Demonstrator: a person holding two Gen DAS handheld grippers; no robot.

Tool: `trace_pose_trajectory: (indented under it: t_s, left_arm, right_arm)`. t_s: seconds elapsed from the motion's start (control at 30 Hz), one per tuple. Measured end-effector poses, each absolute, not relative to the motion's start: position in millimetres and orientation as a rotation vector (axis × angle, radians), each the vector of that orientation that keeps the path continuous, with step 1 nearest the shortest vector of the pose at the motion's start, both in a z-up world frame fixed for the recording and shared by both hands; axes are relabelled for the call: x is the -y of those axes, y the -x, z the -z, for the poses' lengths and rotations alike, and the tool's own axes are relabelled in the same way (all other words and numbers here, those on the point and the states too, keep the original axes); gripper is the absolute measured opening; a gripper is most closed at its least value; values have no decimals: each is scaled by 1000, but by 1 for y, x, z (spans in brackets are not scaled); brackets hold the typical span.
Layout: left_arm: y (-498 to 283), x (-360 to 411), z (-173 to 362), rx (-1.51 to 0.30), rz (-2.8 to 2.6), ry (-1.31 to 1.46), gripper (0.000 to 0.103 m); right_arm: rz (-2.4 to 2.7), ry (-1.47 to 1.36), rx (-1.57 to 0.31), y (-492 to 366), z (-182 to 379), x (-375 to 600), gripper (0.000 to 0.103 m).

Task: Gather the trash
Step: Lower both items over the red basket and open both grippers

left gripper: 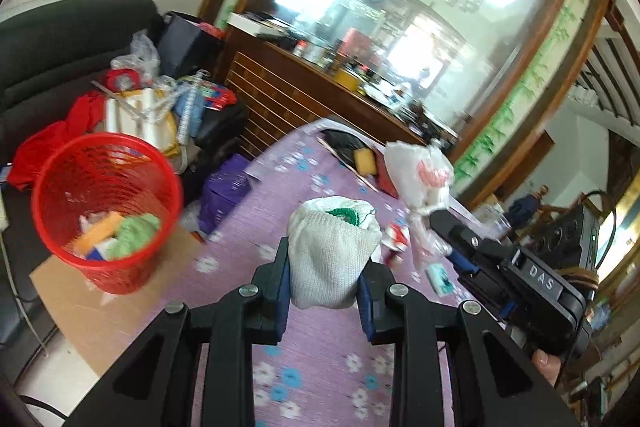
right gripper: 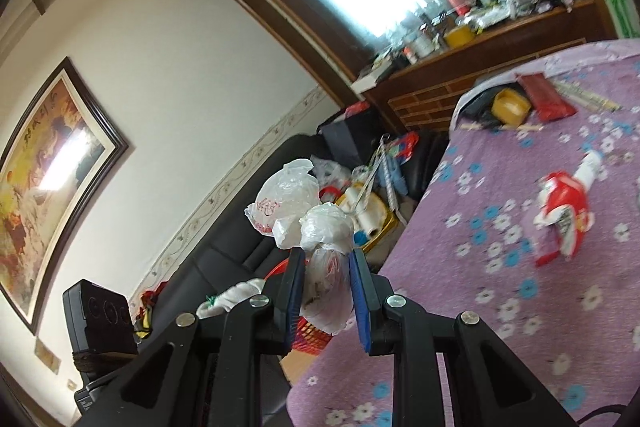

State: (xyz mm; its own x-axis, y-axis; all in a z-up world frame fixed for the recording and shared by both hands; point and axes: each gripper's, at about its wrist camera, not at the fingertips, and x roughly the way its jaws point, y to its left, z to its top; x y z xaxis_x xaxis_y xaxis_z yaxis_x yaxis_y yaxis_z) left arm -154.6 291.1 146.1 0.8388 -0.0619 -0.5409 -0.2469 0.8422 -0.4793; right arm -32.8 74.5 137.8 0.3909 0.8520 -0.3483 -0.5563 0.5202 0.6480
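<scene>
My left gripper (left gripper: pixel 325 269) is shut on a white knitted bundle (left gripper: pixel 330 251) with green yarn at its top, held above the purple flowered tablecloth (left gripper: pixel 320 359). The red mesh bin (left gripper: pixel 106 203) stands on the floor to its left, with orange and green scraps inside. My right gripper (right gripper: pixel 325 277) is shut on a crumpled white plastic bag (right gripper: pixel 316 227) with red print, held past the table's left edge. That bag (left gripper: pixel 418 175) and the right gripper's black body also show at the right of the left wrist view. A red and white wrapper (right gripper: pixel 564 215) lies on the tablecloth (right gripper: pixel 500 307).
A black sofa (left gripper: pixel 52 47) piled with clutter stands behind the bin. A brown cabinet (left gripper: pixel 304 95) with a mirror lines the wall. A yellow container (right gripper: pixel 510 105), a red pouch (right gripper: pixel 546 99) and chopsticks lie at the table's far end. Cardboard (left gripper: pixel 112 307) lies under the bin.
</scene>
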Motion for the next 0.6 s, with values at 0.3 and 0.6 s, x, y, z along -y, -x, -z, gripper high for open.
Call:
trace_pose_trajectory:
  t_s: [0.3,0.6]
  left_arm:
    - [160,-374,-137,-548,-305,576,30]
    - [145,-452,-60,-700,-446,679,33]
  right_arm:
    - [-1083,-439,-855,22,-120,-177,25]
    - [-1128,-438,-1050,2,-62,-295,27]
